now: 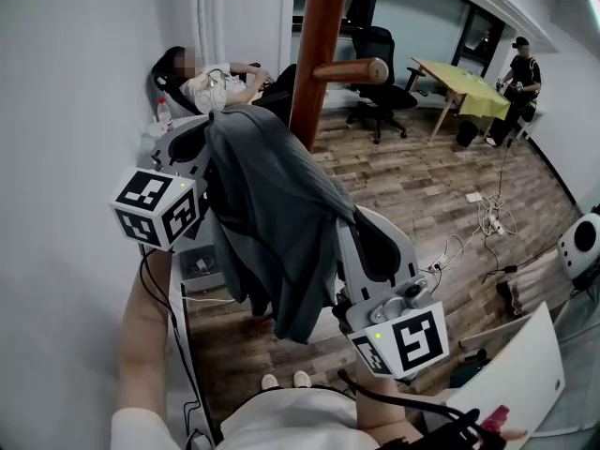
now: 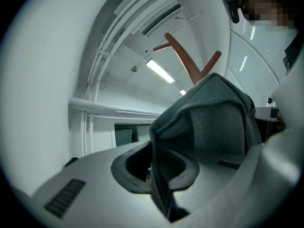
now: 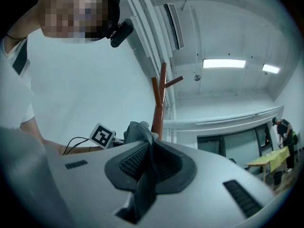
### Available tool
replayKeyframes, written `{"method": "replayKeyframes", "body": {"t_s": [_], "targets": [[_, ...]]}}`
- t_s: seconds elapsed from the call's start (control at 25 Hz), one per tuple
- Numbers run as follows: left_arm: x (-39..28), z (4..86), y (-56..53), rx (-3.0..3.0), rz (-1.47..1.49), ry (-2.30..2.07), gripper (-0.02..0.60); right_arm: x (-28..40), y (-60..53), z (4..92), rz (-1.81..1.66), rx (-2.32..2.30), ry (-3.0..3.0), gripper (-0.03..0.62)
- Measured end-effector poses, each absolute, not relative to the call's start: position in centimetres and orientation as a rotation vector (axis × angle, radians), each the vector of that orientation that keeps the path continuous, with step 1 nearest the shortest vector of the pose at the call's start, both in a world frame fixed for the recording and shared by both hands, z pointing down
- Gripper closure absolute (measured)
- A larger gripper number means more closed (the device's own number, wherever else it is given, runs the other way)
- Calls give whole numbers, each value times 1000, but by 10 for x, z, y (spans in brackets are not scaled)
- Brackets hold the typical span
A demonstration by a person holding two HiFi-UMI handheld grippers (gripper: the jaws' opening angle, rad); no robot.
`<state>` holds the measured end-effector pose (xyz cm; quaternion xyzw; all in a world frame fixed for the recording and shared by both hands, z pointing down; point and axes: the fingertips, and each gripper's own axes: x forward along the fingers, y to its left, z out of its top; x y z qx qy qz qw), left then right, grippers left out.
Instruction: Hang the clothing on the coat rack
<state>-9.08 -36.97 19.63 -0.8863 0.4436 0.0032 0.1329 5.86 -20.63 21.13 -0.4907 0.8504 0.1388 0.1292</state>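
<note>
A dark grey garment (image 1: 277, 228) hangs stretched between my two grippers in the head view, just in front of the brown wooden coat rack (image 1: 317, 59) and below its side peg (image 1: 352, 70). My left gripper (image 1: 208, 134) is shut on the garment's upper left edge; in the left gripper view the cloth (image 2: 209, 122) is pinched between the jaws and rises toward the rack's forked top (image 2: 190, 63). My right gripper (image 1: 352, 228) is shut on the garment's right edge, and the fold (image 3: 145, 172) runs between its pads, with the coat rack (image 3: 160, 99) beyond.
A white wall runs along the left. One person lies in a chair (image 1: 220, 82) behind the rack. Office chairs (image 1: 380, 73), a yellow table (image 1: 464, 87) and another person (image 1: 520, 78) stand at the back. Cables (image 1: 483, 218) lie on the wooden floor.
</note>
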Motion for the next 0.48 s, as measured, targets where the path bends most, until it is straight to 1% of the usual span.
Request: {"method": "replayKeyframes", "body": {"t_s": [0.48], "targets": [[-90, 217, -360, -2585, -21, 1259, 555, 50, -207, 218, 403, -1443, 2487, 551]]}}
